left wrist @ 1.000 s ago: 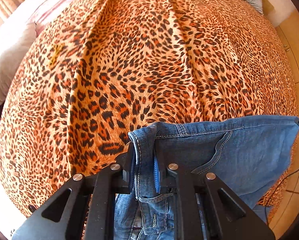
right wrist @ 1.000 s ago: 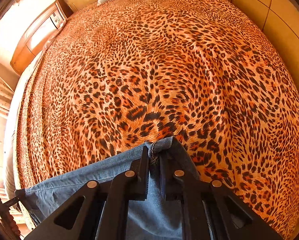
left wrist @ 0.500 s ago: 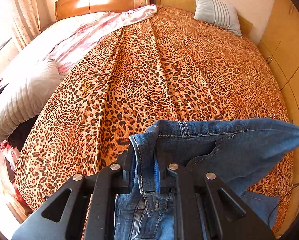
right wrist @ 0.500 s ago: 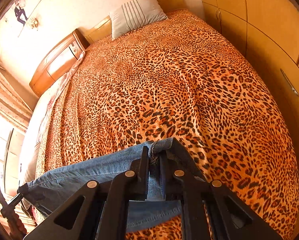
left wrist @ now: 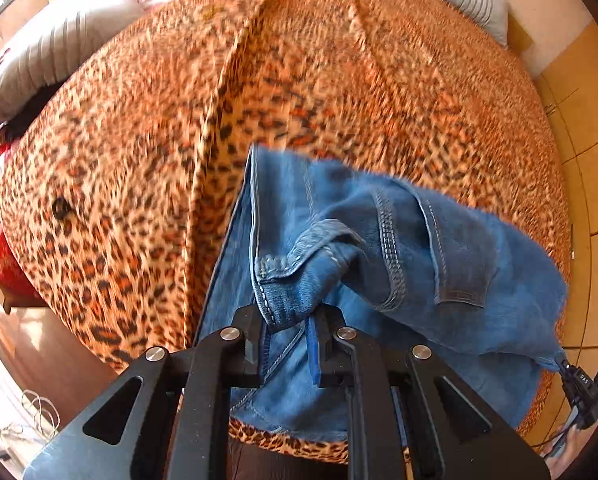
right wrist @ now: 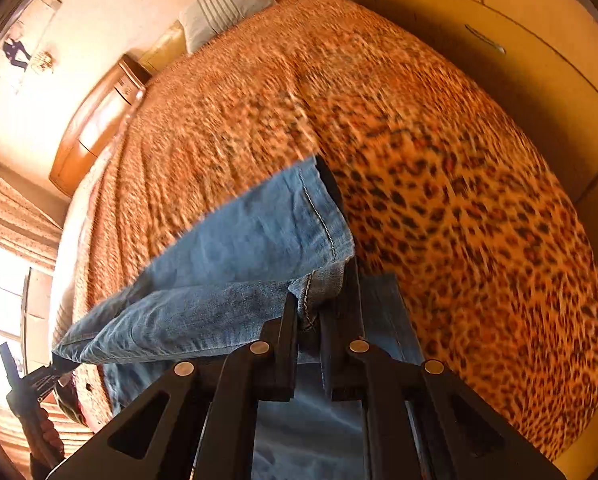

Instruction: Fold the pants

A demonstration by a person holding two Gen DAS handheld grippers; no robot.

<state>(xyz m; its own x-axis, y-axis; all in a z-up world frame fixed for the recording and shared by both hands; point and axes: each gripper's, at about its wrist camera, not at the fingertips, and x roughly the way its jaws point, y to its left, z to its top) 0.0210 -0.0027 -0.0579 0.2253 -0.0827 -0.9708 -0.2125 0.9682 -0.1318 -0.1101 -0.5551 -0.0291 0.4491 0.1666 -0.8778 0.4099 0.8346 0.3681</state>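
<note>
Above the near edge of a bed (left wrist: 339,92) covered with a leopard-print bedspread (left wrist: 147,168), a pair of blue jeans (left wrist: 451,264) hangs stretched between two grippers, its lower folds draping down over the bedspread's near edge. On the left, the left gripper (left wrist: 289,330) is closed narrowly on a bunched, stitched part of the denim, with cloth gathered between its black fingers (left wrist: 251,340) and a seamed pocket panel spreading away to the right. In the right wrist view the same gripper shows small at the far left (right wrist: 55,368), pinching the jeans' far corner, with a hand (right wrist: 49,438) below it. Further right, the right gripper (right wrist: 309,320) is clamped on a hemmed edge of the jeans (right wrist: 243,248), the cloth running from it leftward and up over the bedspread (right wrist: 459,208). From the left wrist view, that gripper appears at the far right edge (left wrist: 567,370), holding the other corner of the denim. A grey striped pillow (right wrist: 223,8) lies at the head of the bed beside a wooden headboard (right wrist: 95,120), and wooden wardrobe doors (right wrist: 519,40) line the right side. Both views are blurred.
</note>
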